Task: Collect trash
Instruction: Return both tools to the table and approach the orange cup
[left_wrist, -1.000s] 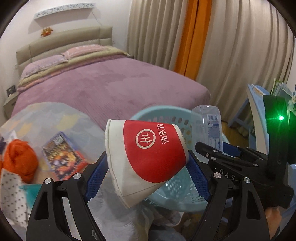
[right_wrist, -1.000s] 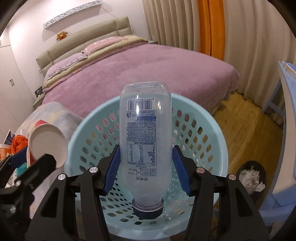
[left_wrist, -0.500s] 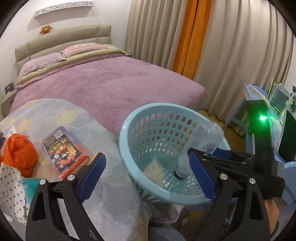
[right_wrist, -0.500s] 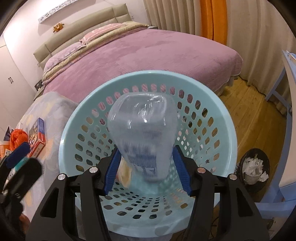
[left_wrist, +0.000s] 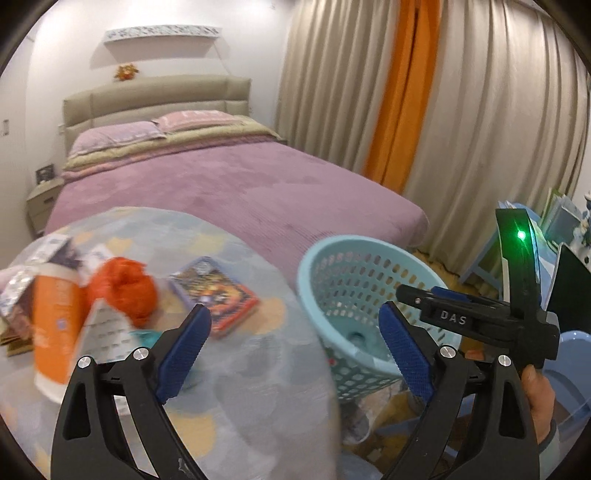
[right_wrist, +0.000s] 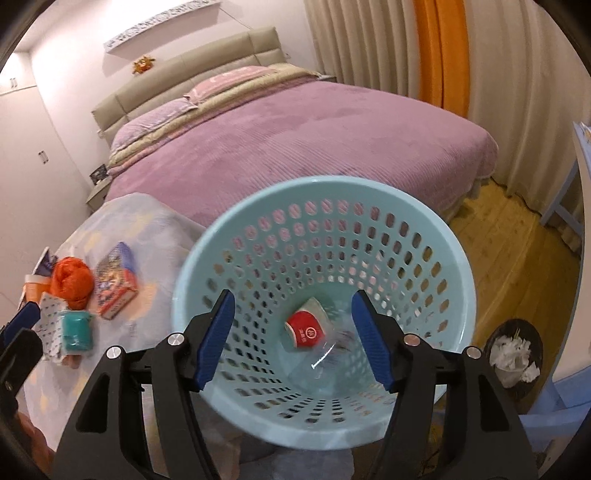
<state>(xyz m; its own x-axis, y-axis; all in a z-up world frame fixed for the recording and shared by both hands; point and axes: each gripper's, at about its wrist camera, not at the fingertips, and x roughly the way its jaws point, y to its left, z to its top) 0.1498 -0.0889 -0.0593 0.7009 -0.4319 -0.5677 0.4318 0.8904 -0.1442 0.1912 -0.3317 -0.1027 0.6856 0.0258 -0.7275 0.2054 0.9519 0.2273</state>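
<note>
Both grippers' jaws gape empty, just opened; cup (right_wrist: 306, 328) and bottle (right_wrist: 332, 354) lie in the basket (right_wrist: 456, 266); remaining counter (left_wrist: 258, 387) litter looks light, crushable; pinch it mid-body.

Both wrist views angle downward, sharing the basket (right_wrist: 325, 206) and bed (left_wrist: 236, 184).

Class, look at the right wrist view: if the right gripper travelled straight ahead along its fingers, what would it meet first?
Most likely the inside of the blue basket. The open right gripper aims into its mouth, toward the red paper cup and clear bottle at the bottom. Depth is uncertain.
</note>
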